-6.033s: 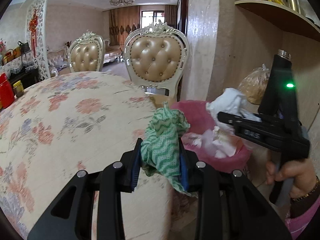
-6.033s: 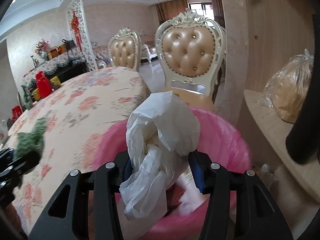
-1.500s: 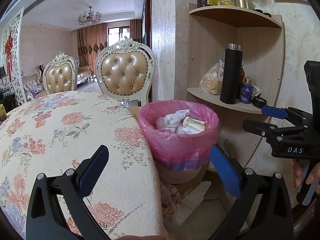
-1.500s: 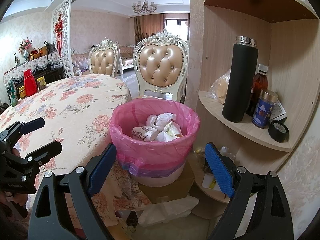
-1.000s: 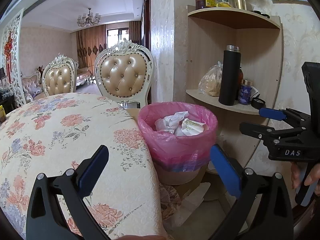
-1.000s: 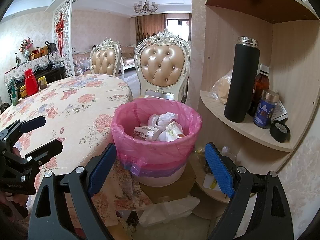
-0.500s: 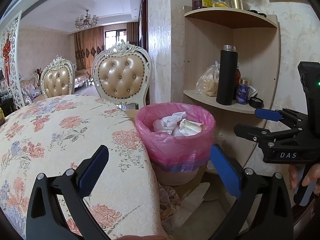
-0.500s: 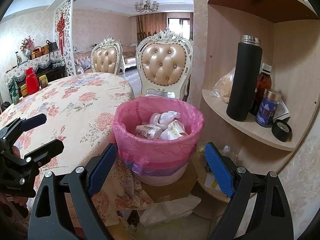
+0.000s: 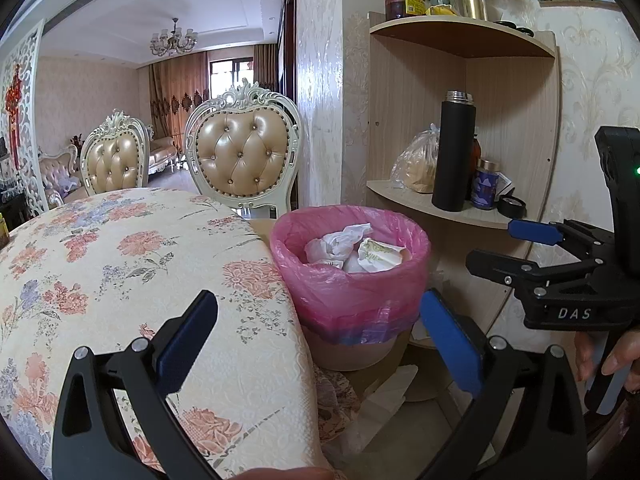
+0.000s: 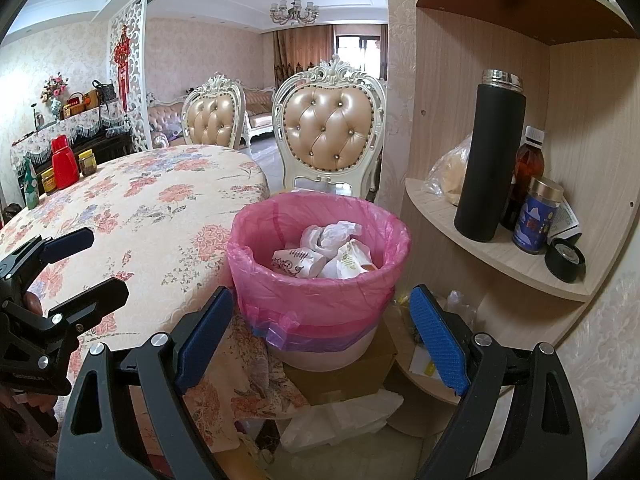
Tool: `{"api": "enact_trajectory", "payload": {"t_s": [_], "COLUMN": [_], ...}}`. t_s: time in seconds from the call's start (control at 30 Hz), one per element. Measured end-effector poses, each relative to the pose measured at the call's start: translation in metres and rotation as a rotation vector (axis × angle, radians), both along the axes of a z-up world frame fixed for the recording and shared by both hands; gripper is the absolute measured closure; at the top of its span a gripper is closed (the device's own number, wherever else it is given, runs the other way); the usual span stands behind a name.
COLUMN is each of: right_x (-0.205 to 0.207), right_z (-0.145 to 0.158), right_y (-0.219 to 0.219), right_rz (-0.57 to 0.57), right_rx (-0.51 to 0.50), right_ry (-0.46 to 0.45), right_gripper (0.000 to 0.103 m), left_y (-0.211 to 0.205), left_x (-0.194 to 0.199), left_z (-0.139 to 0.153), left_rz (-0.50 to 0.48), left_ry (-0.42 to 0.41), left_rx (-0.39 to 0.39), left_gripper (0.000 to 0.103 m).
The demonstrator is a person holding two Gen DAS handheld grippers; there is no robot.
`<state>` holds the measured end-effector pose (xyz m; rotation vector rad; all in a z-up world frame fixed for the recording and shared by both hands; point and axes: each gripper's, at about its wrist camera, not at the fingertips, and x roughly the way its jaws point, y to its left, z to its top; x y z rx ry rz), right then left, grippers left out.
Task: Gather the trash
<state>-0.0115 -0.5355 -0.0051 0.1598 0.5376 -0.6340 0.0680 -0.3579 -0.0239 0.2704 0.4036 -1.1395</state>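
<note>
A bin lined with a pink bag (image 9: 352, 284) (image 10: 320, 292) stands on a cardboard box beside the table. Crumpled white paper and wrappers (image 9: 352, 250) (image 10: 324, 254) lie inside it. My left gripper (image 9: 316, 340) is open and empty, held back from the bin over the table's edge; it also shows at the left of the right wrist view (image 10: 86, 262). My right gripper (image 10: 320, 328) is open and empty, in front of the bin; it also shows at the right of the left wrist view (image 9: 508, 246).
A table with a floral cloth (image 9: 120, 264) fills the left. Two padded chairs (image 10: 330, 136) stand behind it. A corner shelf (image 10: 500, 256) holds a black flask (image 10: 490, 156), jars and a bag. White plastic (image 10: 344, 416) lies on the floor.
Six seconds ago the left gripper held a green cloth and the right a white bag over the bin; both are now open, empty and drawn back. Over the last second little has moved.
</note>
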Motion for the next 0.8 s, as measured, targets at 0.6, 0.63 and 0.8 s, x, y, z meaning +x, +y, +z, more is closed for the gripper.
{"api": "enact_trajectory", "payload": {"t_s": [0.6,0.63,0.8], "right_x": [0.0015,0.0016,0.0017], "right_z": [-0.0027,-0.0026,-0.0031], "right_y": [0.0011,0.0017,0.0021], "right_rz": [-0.004,-0.004,-0.002], "right_rx": [0.006,0.007,0.007], "right_ry": [0.004,0.003,-0.001], "right_gripper": [0.018,0.018,0.018], "left_y": [-0.0005,-0.0005,-0.0049], "left_x": [-0.003,-0.0035,-0.0069], "left_z": [-0.0039,-0.0043,-0.0054], "left_rz": [-0.009,-0.005,-0.018], "left_ry": [-0.002,-0.011,-0.027], "left_rx": [-0.011,-0.009,0.007], "left_gripper": [0.005,0.005,0.005]}}
